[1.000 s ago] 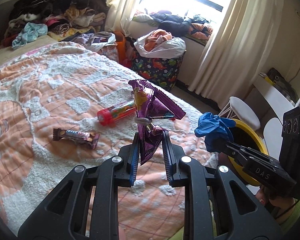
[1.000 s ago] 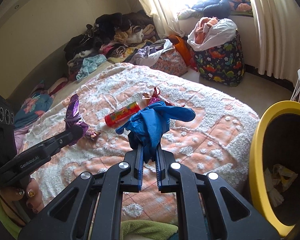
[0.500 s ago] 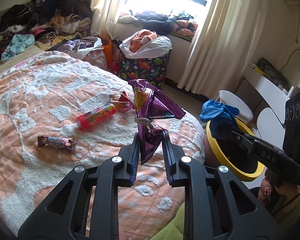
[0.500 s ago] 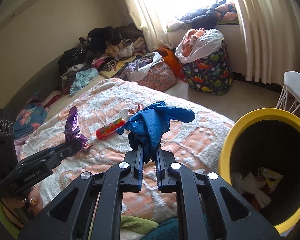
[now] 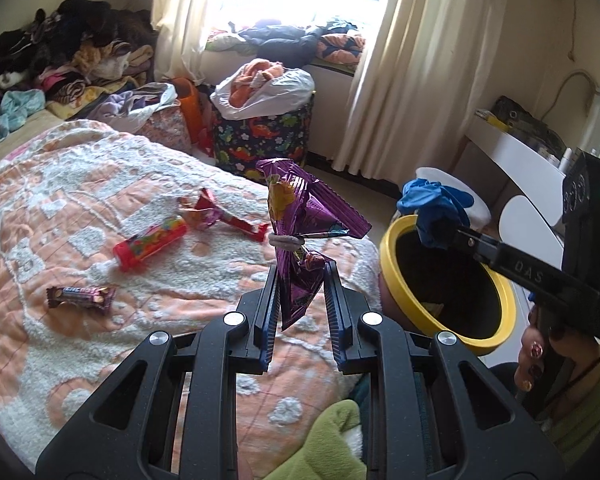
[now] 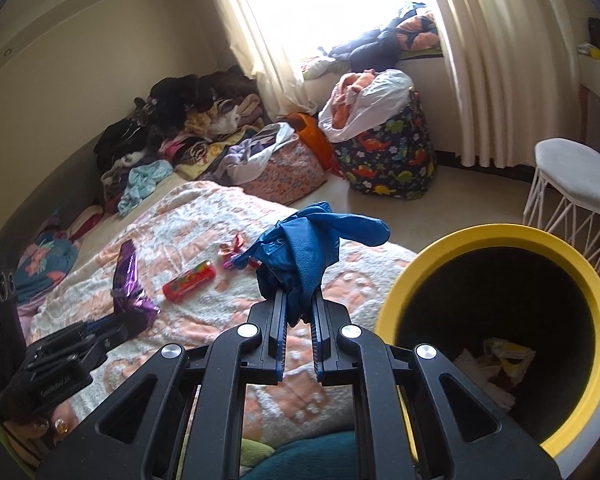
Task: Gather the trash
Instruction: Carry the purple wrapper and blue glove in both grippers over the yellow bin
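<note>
My left gripper (image 5: 302,276) is shut on a crumpled purple foil wrapper (image 5: 304,224), held up above the bed's edge. In the right wrist view the same wrapper (image 6: 130,292) stands to the left. My right gripper (image 6: 300,300) is shut on a bunched blue glove (image 6: 304,244); from the left wrist view the glove (image 5: 436,208) hangs over the far rim of the yellow bin (image 5: 400,280). The bin (image 6: 596,308) stands beside the bed with paper scraps in its bottom. On the blanket lie a red candy tube (image 5: 150,242), a chocolate bar (image 5: 80,296) and a red wrapper (image 5: 216,216).
A peach and white blanket (image 5: 60,208) covers the bed. Piled clothes (image 5: 60,60) lie at its far end. A dinosaur-print hamper (image 6: 384,156) and a white stool (image 6: 576,184) stand by the curtains. A white desk (image 5: 520,160) is behind the bin.
Both grippers have swung right, away from the bed's middle toward the yellow bin, which now fills more of both views. The glove now hangs over the bin's rim. Both grips are unchanged.
</note>
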